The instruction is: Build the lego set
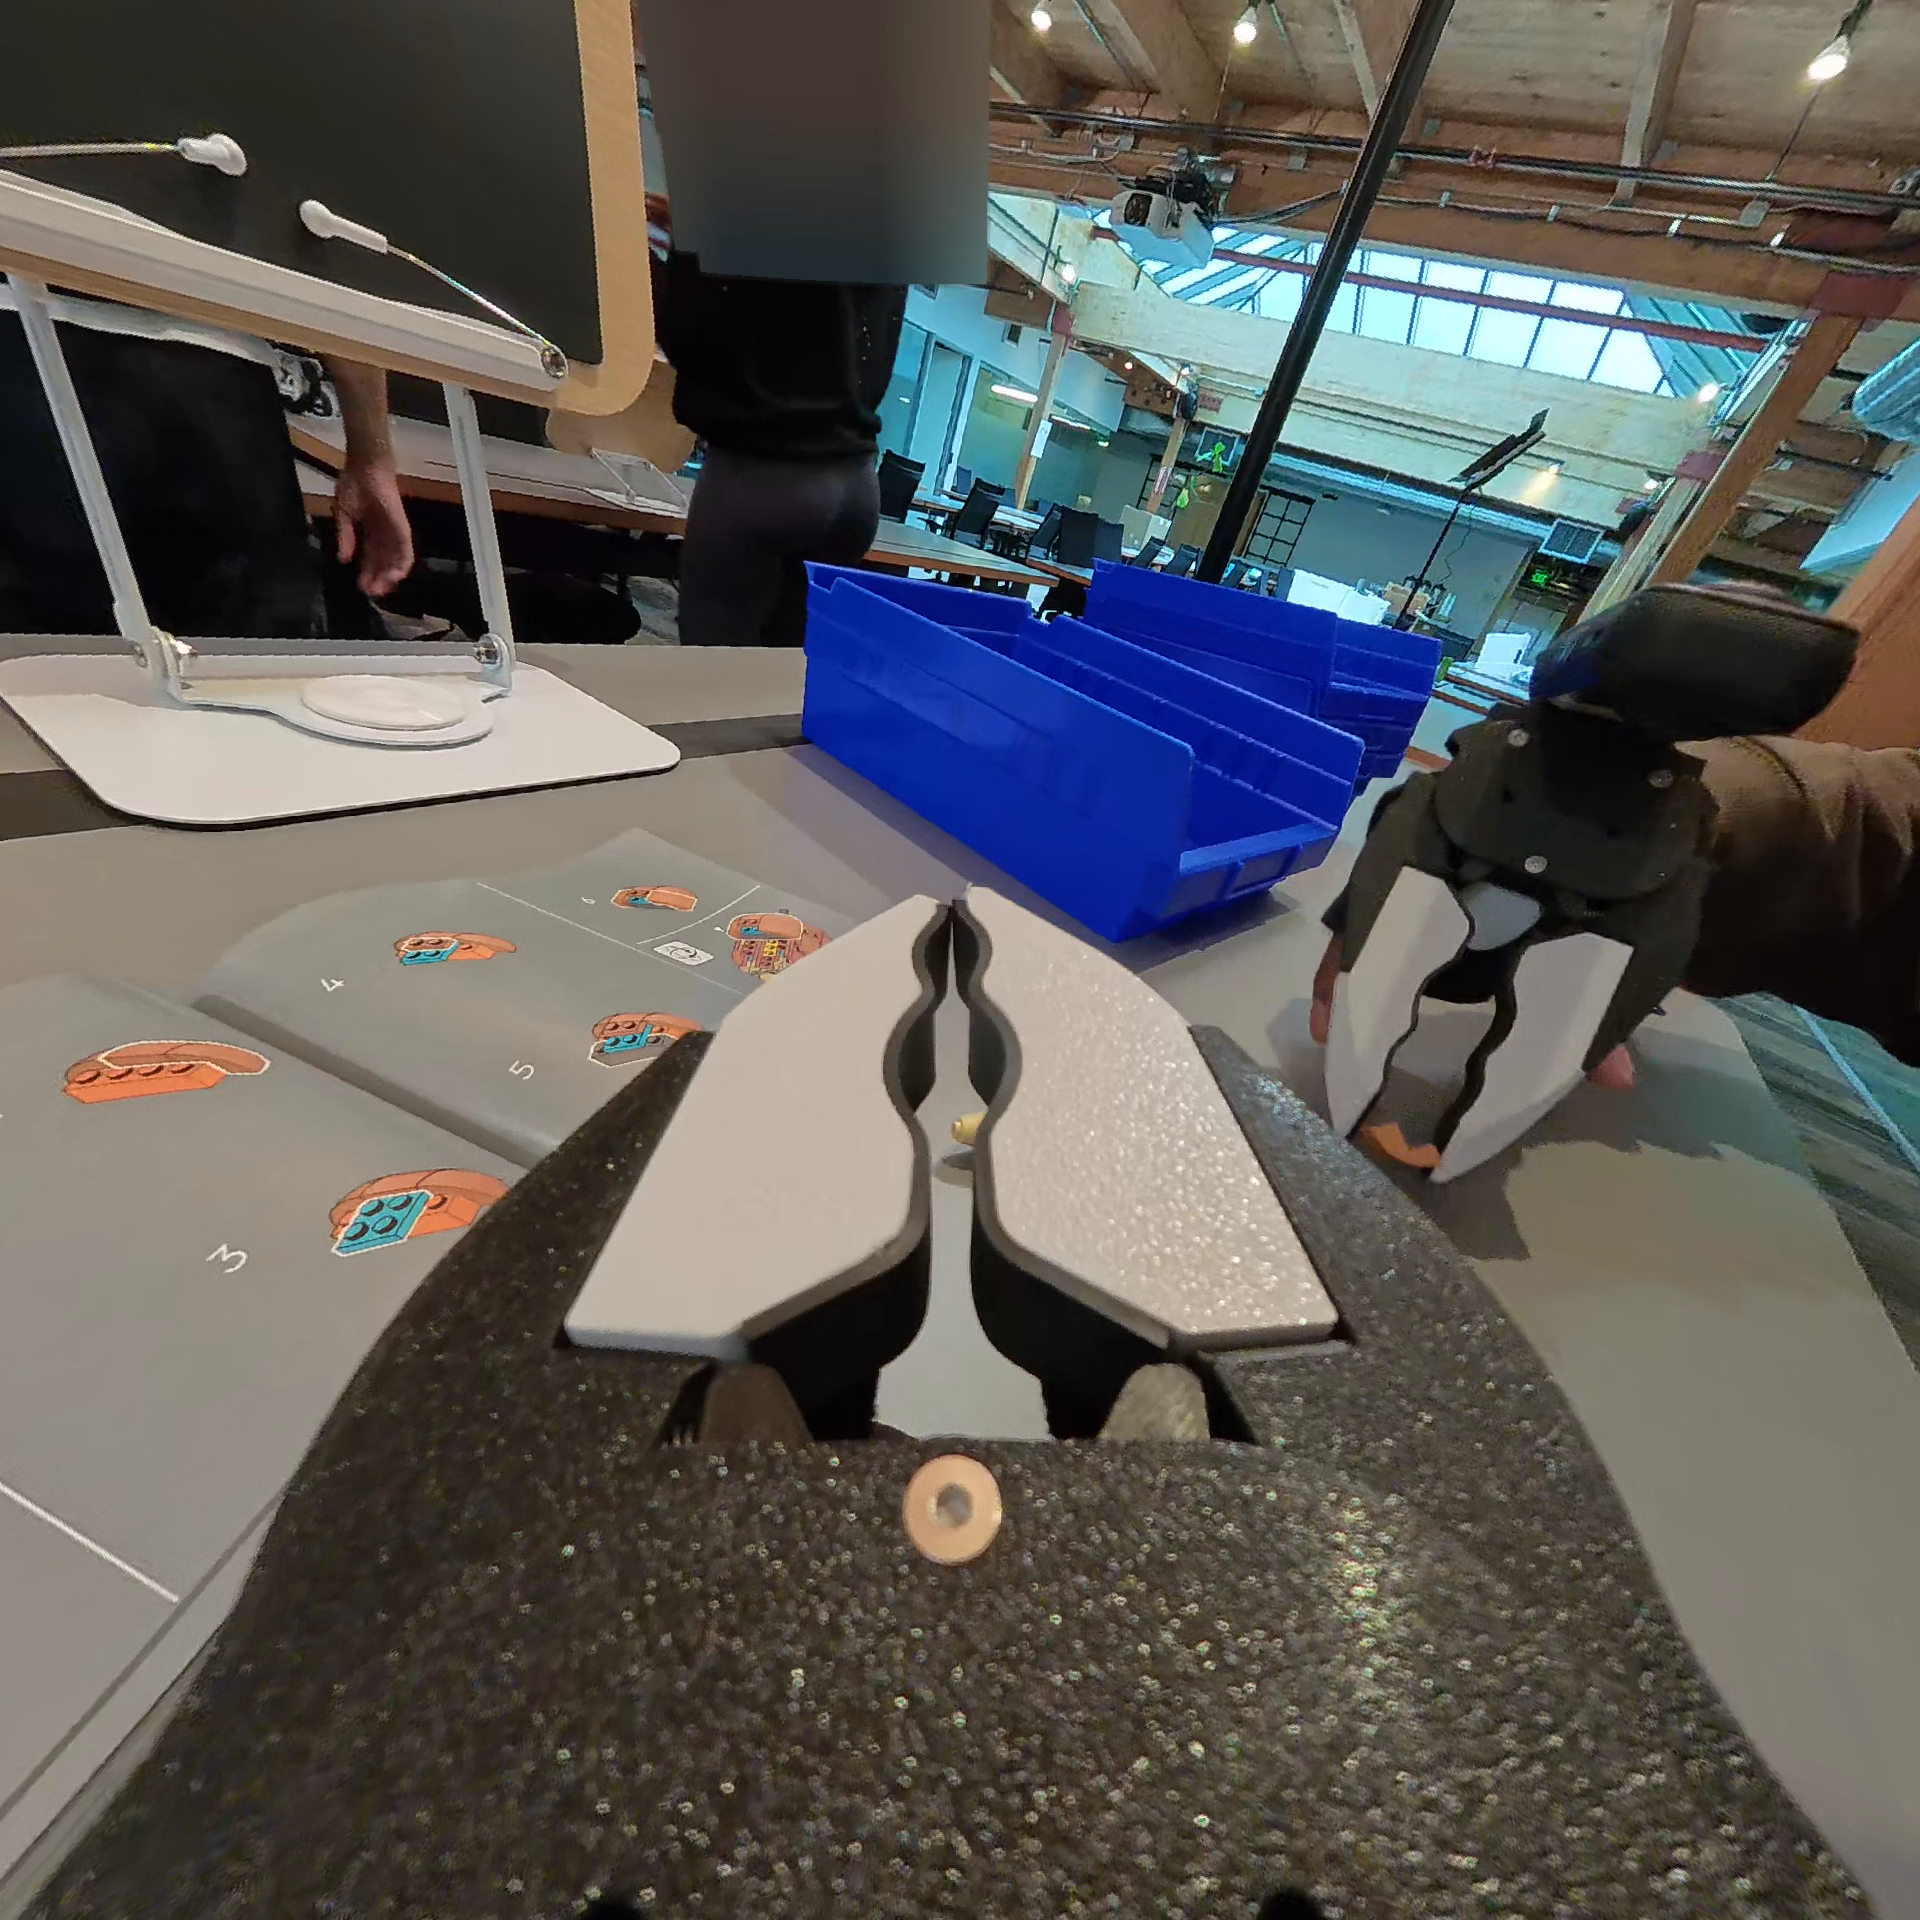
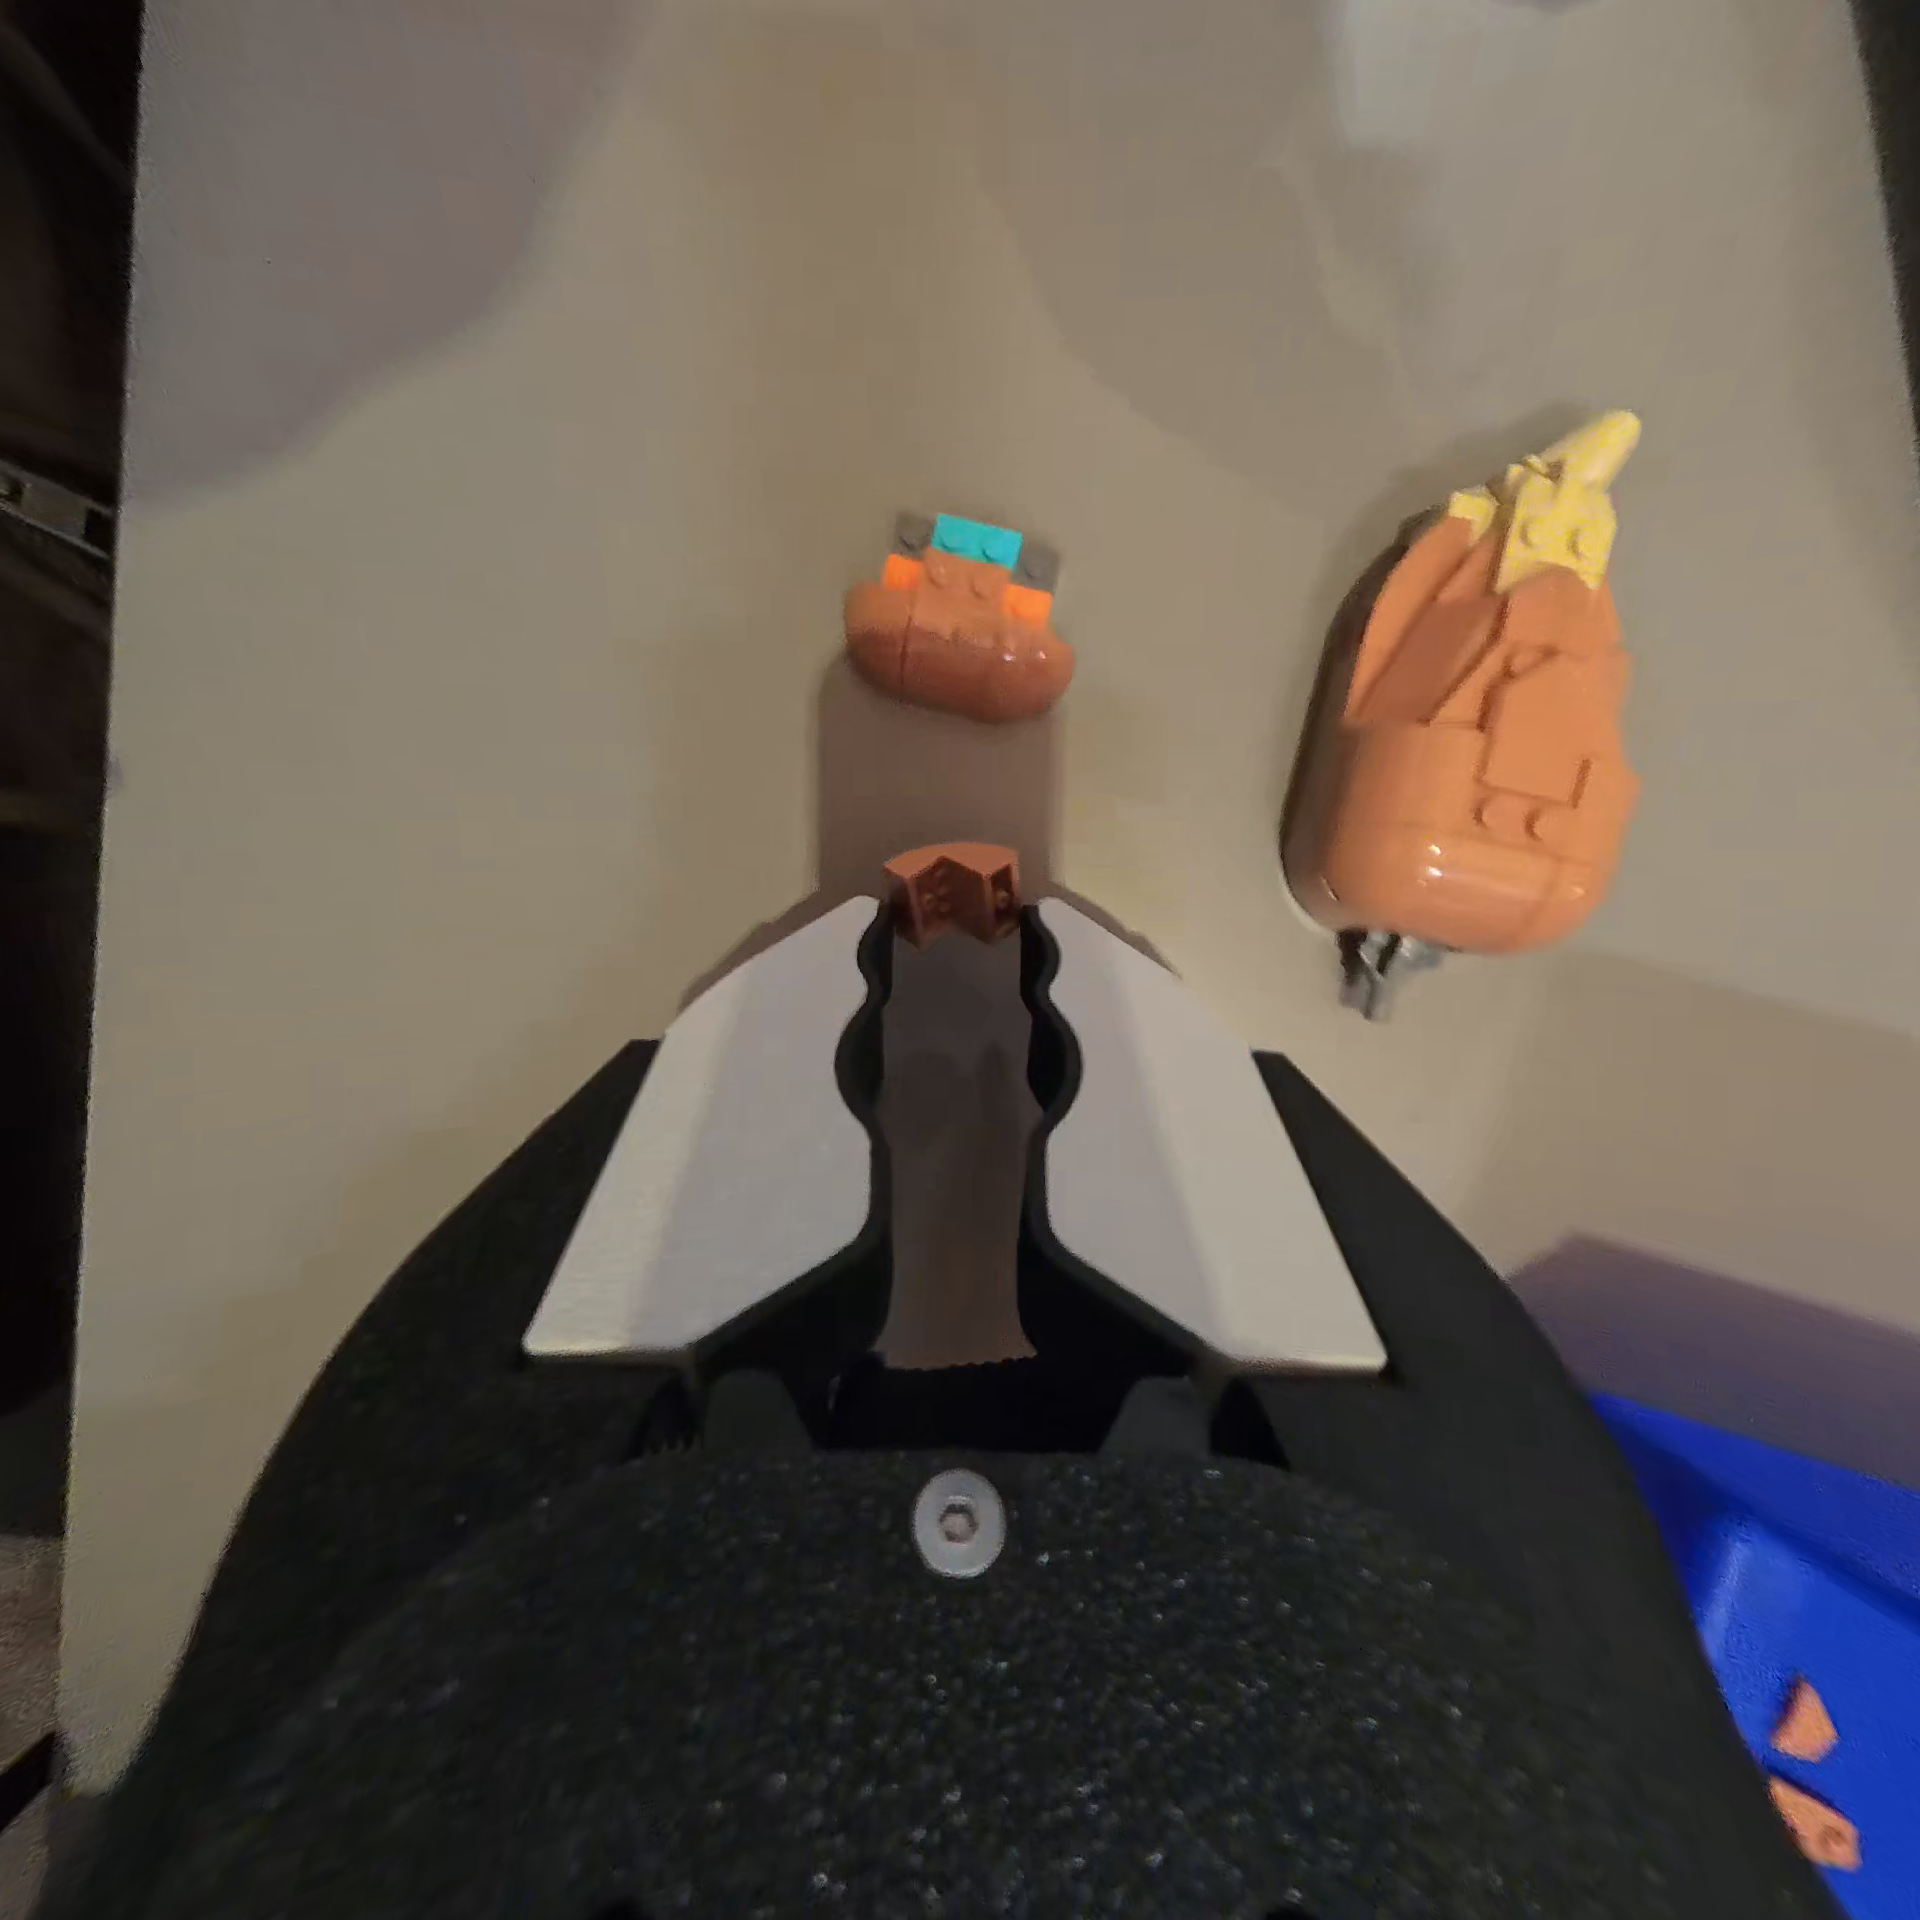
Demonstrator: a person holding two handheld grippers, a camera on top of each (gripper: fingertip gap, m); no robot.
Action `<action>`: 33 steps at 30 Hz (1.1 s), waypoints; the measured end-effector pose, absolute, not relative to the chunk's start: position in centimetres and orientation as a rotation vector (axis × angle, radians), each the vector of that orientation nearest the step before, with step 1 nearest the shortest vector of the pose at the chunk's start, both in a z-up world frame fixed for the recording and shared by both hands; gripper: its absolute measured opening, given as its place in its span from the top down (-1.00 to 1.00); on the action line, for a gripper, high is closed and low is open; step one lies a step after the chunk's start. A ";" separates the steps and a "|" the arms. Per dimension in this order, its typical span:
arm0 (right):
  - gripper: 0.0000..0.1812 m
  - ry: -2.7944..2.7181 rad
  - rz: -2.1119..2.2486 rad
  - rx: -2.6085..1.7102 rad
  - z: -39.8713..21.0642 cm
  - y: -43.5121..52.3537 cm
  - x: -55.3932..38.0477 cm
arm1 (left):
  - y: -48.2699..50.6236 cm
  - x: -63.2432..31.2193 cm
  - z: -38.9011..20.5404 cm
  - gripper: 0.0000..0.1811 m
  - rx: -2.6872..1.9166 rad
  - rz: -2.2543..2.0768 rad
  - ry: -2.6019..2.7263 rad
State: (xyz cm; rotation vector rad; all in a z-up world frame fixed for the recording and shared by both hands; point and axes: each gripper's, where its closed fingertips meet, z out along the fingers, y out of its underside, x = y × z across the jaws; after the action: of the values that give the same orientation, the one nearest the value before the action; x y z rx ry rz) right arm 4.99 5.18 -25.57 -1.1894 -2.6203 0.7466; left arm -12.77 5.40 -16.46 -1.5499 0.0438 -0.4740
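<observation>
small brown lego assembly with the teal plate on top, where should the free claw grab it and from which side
Grip the small assembly across its rounded brown lower body, one finger on each long end, coming down from above. The teal plate and studs should stay clear for the brown piece that the right claw holds. The left claw is shut and empty, so likely free.

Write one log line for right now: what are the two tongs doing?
left tongs: shut, empty | right tongs: shut on brown brick | small brown build: on table, ahead | big orange build: to its right
</observation>
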 end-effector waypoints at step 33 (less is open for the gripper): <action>0.81 -2.553 -0.037 -1.647 -27.1 35.7 5.7 | 5.7 -13.6 -16.5 1.00 -1.538 -0.520 -0.008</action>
State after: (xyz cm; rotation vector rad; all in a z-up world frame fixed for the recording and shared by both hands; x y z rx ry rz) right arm 5.65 35.68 -27.14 -1.6469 -2.5529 -0.0365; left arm -13.63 5.72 -16.49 -1.5383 -0.0081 -0.5203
